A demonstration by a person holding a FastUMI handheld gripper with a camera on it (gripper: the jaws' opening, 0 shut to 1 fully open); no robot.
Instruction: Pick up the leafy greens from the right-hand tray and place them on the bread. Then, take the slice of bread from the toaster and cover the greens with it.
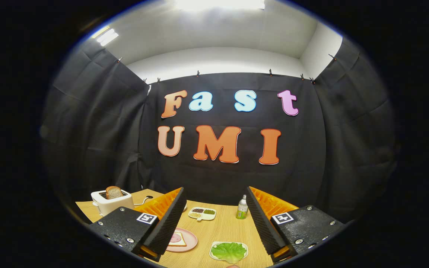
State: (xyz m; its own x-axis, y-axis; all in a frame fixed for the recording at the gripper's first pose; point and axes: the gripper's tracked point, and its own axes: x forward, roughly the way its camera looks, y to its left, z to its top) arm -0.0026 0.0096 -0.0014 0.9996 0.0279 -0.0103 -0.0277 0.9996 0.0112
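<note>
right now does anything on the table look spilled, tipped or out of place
Nothing stands out. The greens lie flat in their tray, bread stands in the toaster, the bottle is upright, and the gripper is open.

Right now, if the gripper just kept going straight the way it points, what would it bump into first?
The open gripper points level, above the table. Nothing stands between its fingers, so it would probably meet the black cloth wall first, though depth is hard to judge.

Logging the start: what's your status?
Gripper open, holding nothing. Green leafy lettuce on white tray, between fingers. Brown bread slice in white toaster. Path open.
</note>
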